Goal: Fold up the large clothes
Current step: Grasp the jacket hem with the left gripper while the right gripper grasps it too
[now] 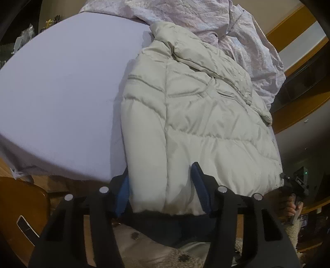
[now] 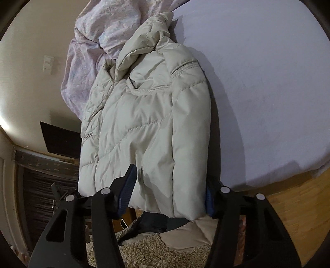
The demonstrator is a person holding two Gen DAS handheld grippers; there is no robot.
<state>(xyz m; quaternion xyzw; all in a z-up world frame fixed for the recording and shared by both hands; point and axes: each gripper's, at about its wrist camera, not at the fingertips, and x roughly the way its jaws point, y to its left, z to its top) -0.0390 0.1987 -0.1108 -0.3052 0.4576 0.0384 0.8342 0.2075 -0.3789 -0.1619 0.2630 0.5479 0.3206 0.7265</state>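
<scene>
Straddling the hem, left gripper [image 1: 163, 185] has its fingers wide apart around the near edge of the cream puffer jacket [image 1: 196, 115] | jacket lies folded lengthwise on the lavender bed sheet [image 1: 61, 92], collar toward the crumpled quilt [image 1: 206, 18] | right gripper [image 2: 169, 185] likewise spread wide around the hem's other end.

A home bedroom is indicated. A bed [image 1: 61, 92] fitted with a pale lavender sheet is shown, a crumpled quilt [image 1: 206, 18] is heaped at its far edge, and wooden flooring [image 2: 292, 198] is visible below.
</scene>
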